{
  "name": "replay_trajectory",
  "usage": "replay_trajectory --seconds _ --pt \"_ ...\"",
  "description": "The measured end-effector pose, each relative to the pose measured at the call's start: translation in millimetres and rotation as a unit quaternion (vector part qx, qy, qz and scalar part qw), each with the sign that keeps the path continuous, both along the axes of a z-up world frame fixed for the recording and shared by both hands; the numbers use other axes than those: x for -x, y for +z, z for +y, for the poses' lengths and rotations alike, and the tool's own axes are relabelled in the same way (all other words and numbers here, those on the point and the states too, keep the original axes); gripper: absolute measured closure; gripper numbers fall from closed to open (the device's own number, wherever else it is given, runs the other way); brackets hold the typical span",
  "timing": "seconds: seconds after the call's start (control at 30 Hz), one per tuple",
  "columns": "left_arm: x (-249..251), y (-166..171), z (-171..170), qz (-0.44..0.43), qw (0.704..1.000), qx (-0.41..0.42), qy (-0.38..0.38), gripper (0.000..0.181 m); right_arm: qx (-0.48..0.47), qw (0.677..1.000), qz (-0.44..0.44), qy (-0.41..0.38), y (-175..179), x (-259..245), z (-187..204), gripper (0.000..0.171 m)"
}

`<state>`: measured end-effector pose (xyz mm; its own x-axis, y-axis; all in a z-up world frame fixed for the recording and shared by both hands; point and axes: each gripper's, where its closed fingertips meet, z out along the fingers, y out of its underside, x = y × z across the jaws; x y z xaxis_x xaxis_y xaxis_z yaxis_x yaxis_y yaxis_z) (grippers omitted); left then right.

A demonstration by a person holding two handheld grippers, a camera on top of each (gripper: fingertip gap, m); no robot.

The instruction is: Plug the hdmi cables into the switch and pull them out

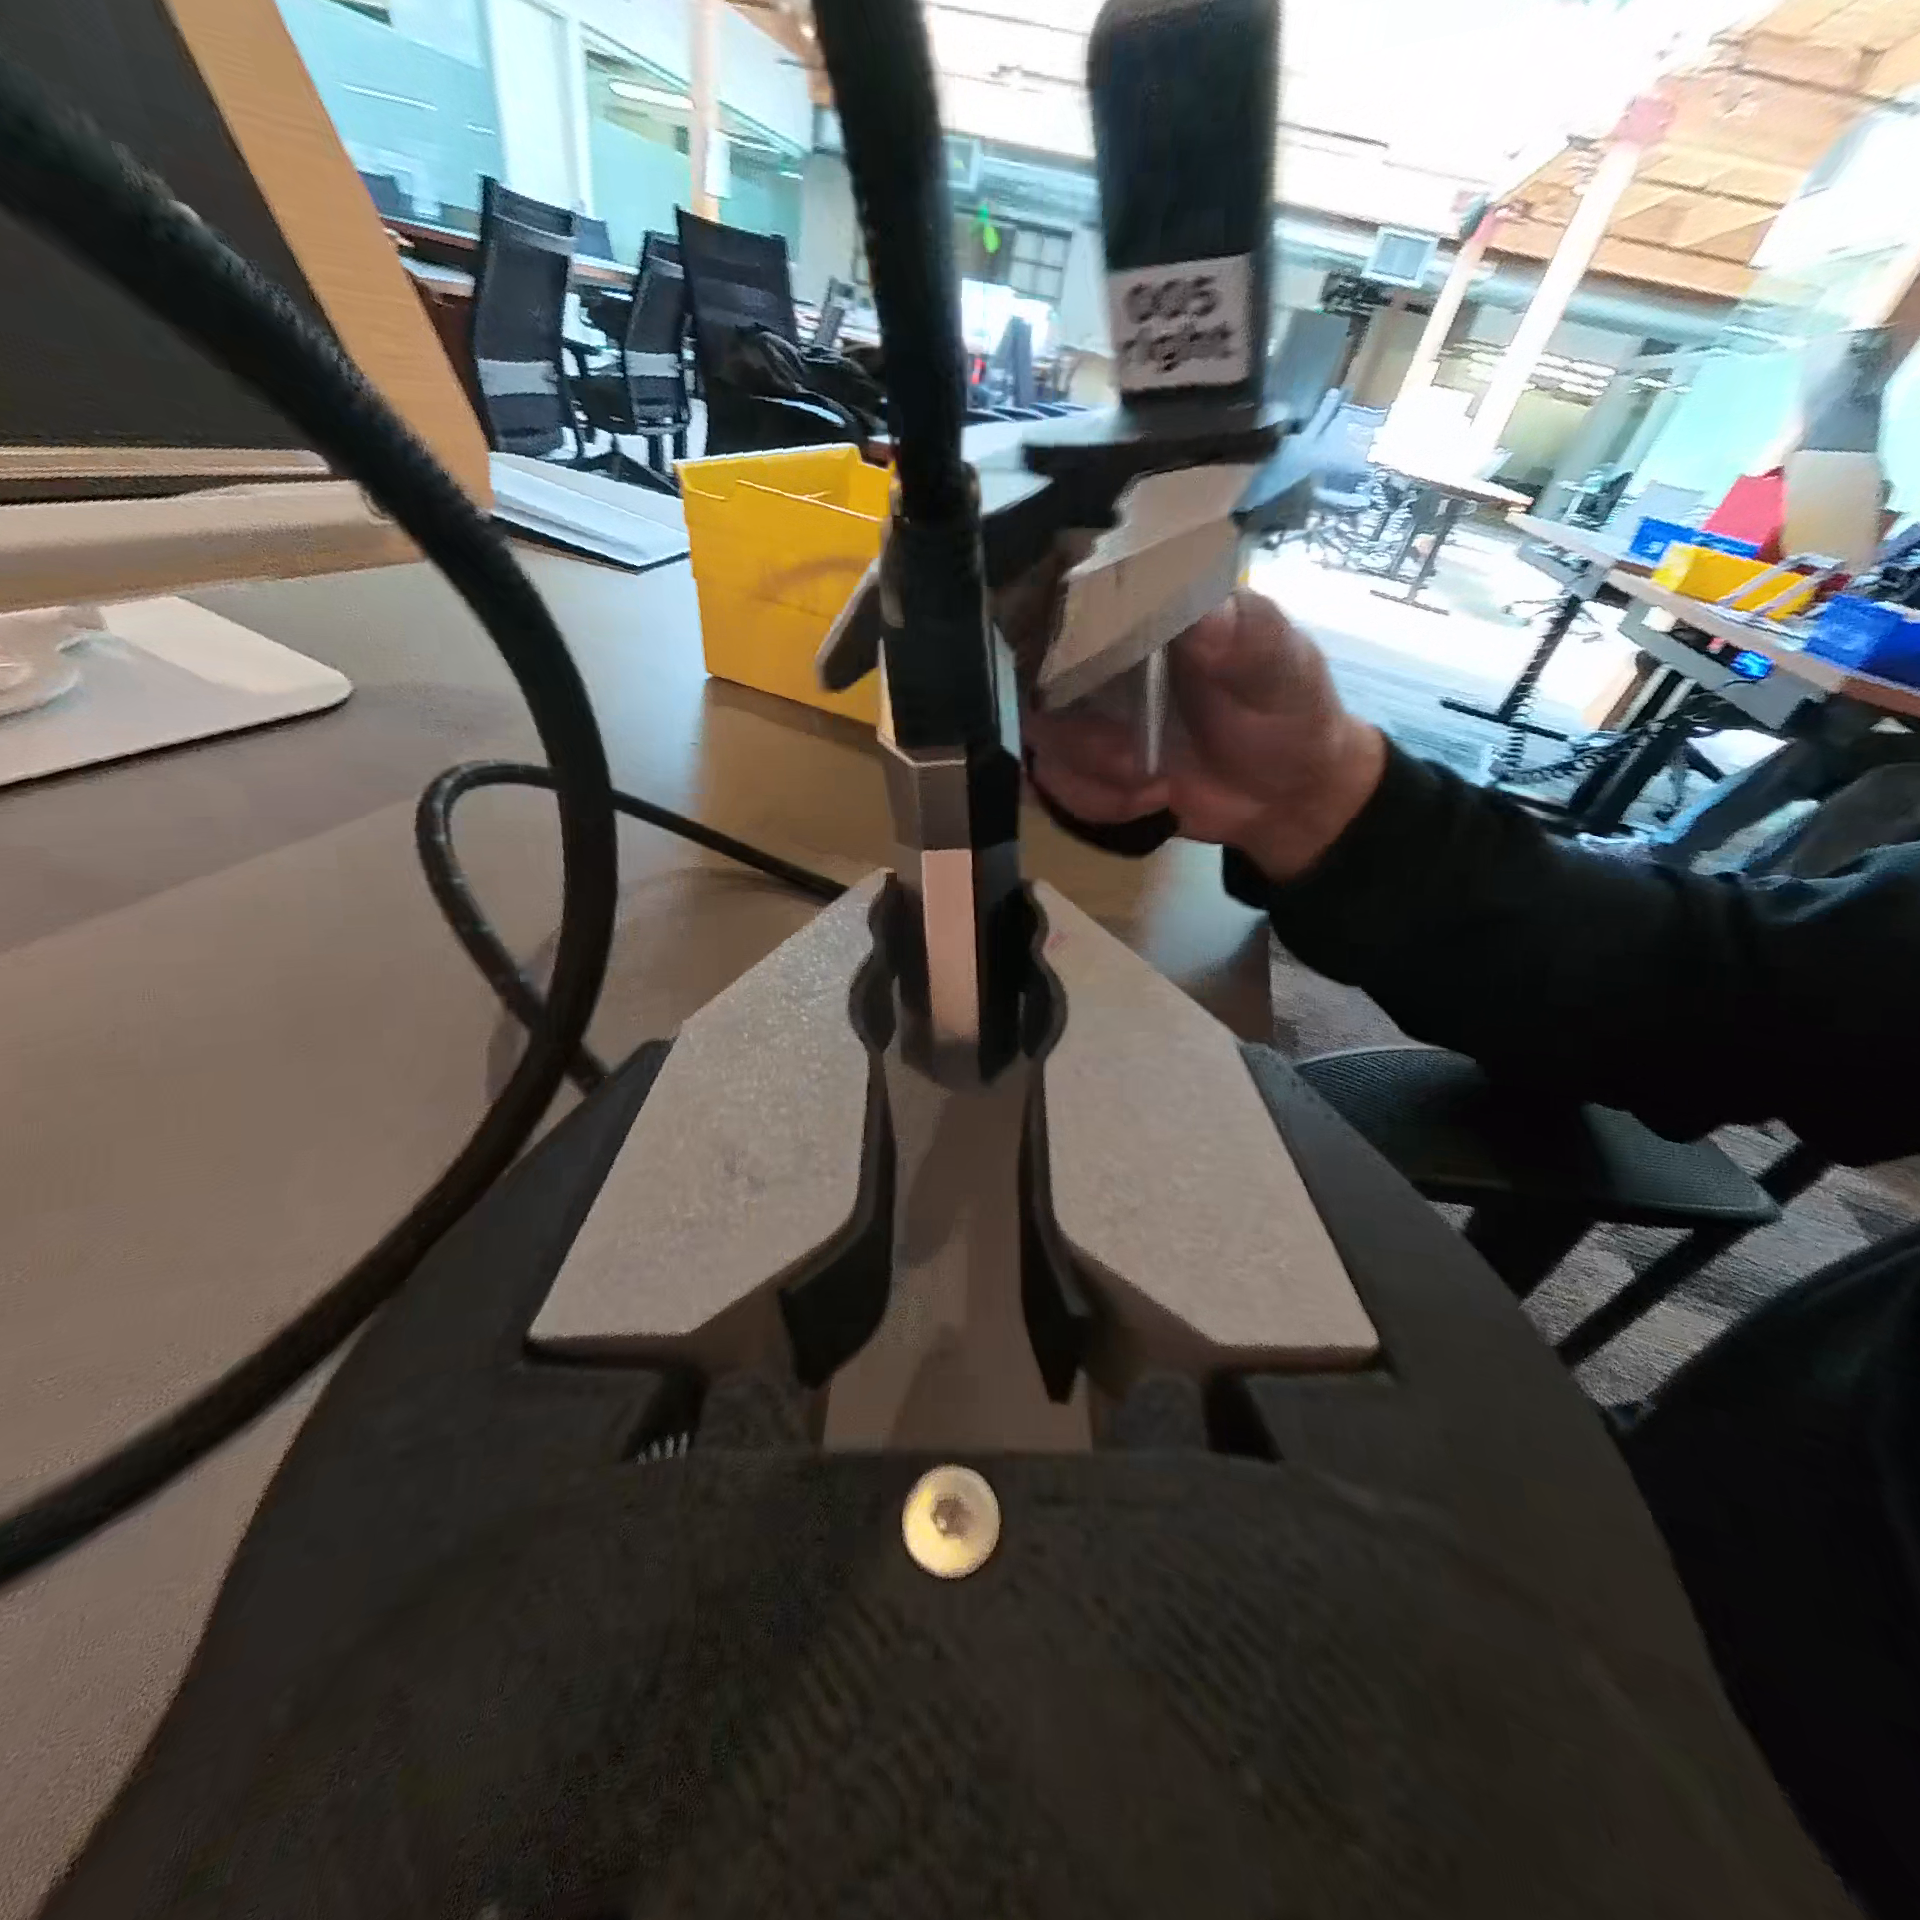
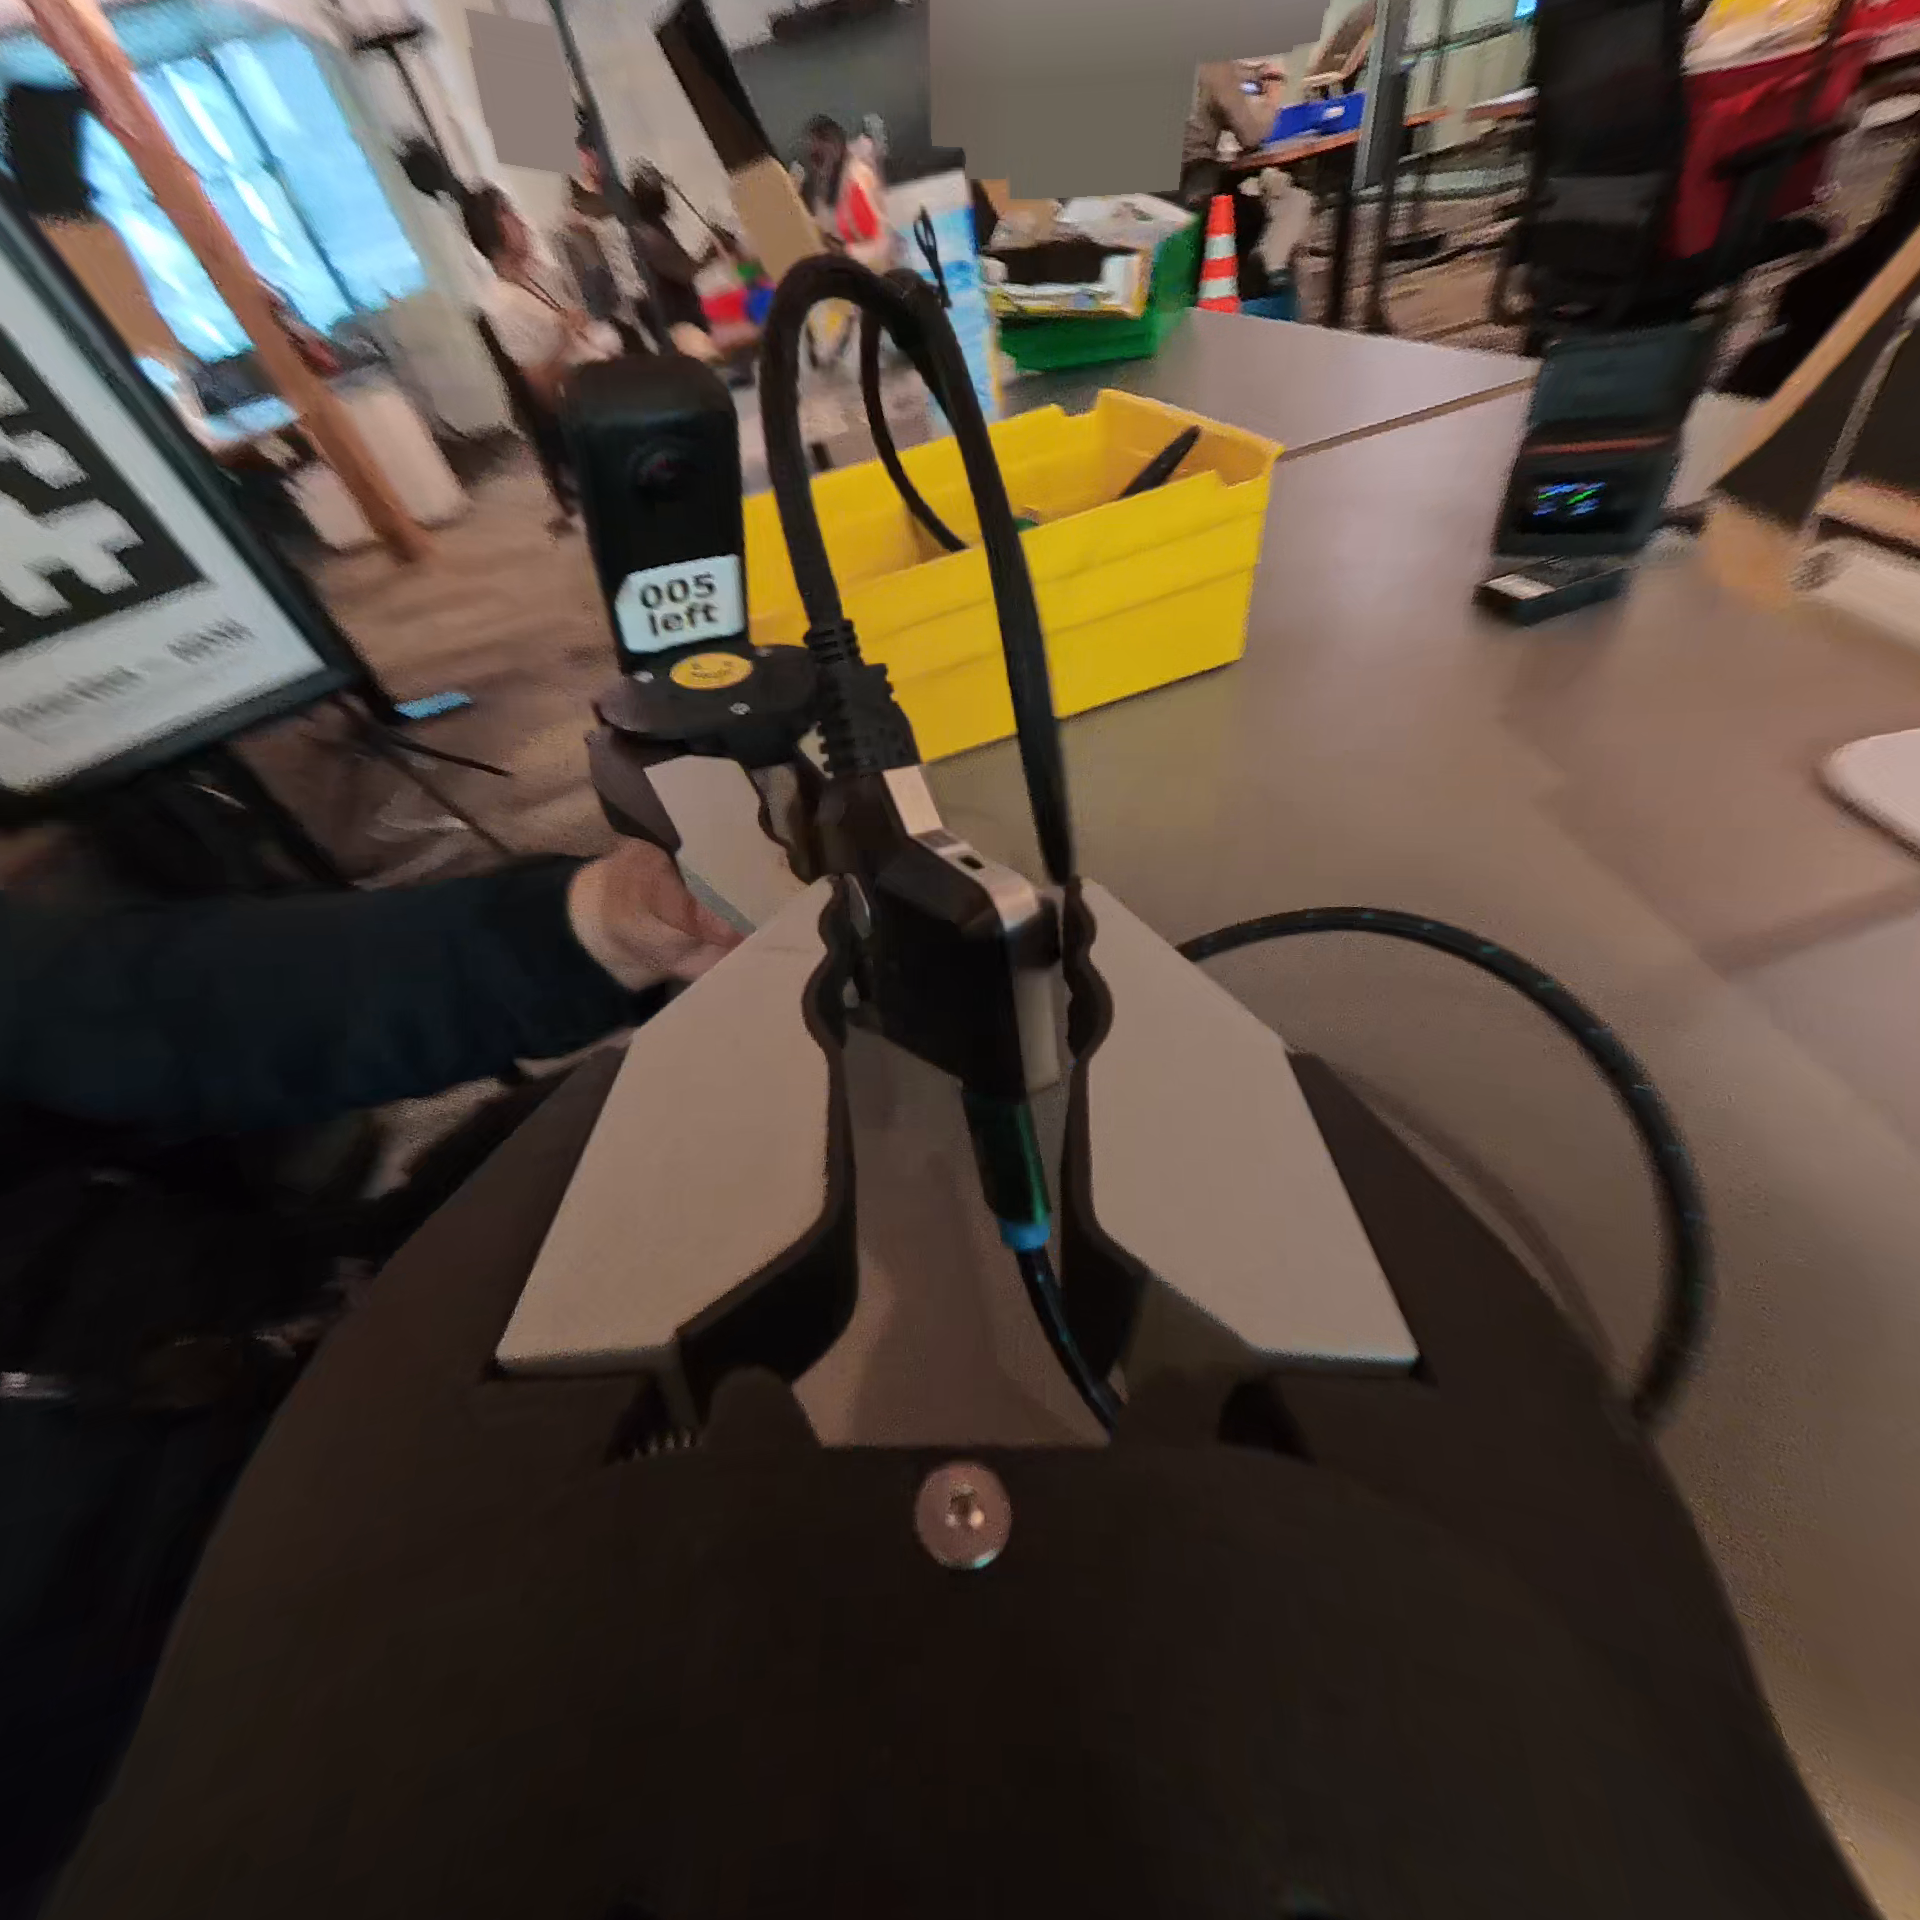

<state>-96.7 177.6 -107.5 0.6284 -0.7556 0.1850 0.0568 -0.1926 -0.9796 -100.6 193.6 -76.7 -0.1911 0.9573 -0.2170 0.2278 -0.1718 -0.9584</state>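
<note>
Left tongs (image 1: 961,987): closed on the switch (image 1: 951,935), which was held between both tongs.
Right tongs (image 2: 961,971): clamped on the same switch (image 2: 961,971).
HDMI cable plug (image 2: 857,712): seated in the switch, just beyond the right tongs.
Yellow bin (image 2: 1101,582): set on the worktop (image 2: 1455,779), behind the tongs.

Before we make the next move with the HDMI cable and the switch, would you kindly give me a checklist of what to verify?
1. Right tool clamped on the switch: ok.
2. Left tool closed on the switch's silver-edged side: ok, as far as its own view shows.
3. Ribbed HDMI plug fully seated: not ok; bare metal shows between it and the switch.
4. Blue-ringed connector seated in the opposite end: ok.
5. A tool gripping the ribbed plug itself: cannot tell; blur hides the contact.
6. Trailing cable slack: ok, it loops loosely.
</note>
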Motion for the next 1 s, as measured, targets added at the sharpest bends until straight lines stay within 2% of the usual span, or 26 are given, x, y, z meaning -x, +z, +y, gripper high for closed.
replay_trajectory --seconds 0.17,0.23,0.3,1.0 --pt "-3.5 -3.3 -0.3 0.021 1.000 -0.004 0.002 0.162 -0.134 0.986 -0.073 -0.070 -4.3 -3.6 1.0 0.125" --pt "-4.9 -4.7 -0.6 0.032 0.999 -0.008 0.005 0.162 -0.158 0.980 -0.094 -0.081 -10.2 0.4 -1.9 0.118" --pt "-3.9 -5.3 -0.1 0.034 0.999 -0.007 0.009 0.162 -0.174 0.975 -0.103 -0.094 -13.6 2.8 0.0 0.120" --pt "-2.4 -7.0 2.4 0.036 0.999 0.003 0.018 0.162 -0.148 0.980 -0.090 -0.101 -14.4 3.5 5.1 0.124"
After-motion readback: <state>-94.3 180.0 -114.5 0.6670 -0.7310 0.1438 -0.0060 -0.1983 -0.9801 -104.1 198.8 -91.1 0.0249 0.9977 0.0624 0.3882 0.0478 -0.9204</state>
